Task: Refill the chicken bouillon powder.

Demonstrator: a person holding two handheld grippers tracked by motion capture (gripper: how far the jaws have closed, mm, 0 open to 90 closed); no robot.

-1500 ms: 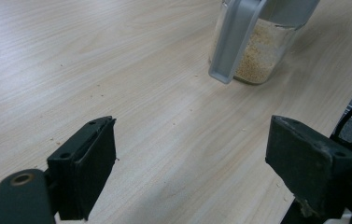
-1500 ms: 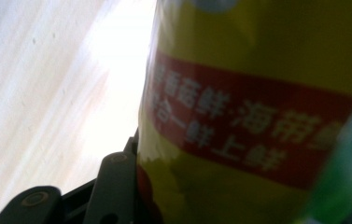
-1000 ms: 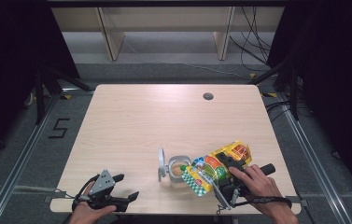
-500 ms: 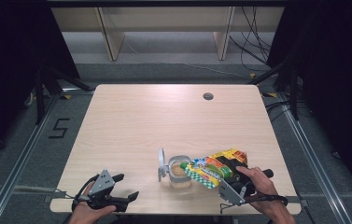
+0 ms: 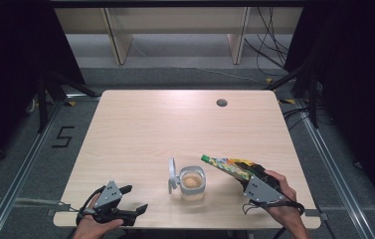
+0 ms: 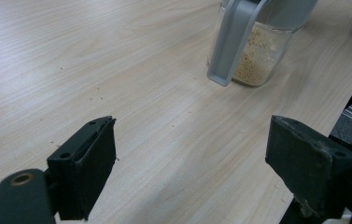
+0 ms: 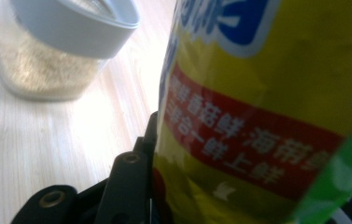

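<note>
Pouring step: right claw (image 5: pixel 238 175), lower right of the high view, clenched on a yellow seasoning packet (image 5: pixel 227 165), its jaws having just been closing on it; tip the packet mouth directly above the open jar (image 5: pixel 193 182), lower centre of the tabletop (image 5: pixel 175 124); left claw (image 5: pixel 130 201), lower left, released and holding nothing.

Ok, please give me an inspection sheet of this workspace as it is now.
Surface: wooden table, round hole near far edge.
Job's things: clear jar of beige granules, lid open; yellow packet, tilted beside it.
Clutter: nothing seen.
Grippers: left gripper open, at near edge; right gripper grips the packet, jaws just closing.
Cables: loose cables on floor behind.
Surroundings: shelf legs, floor mark "5".
</note>
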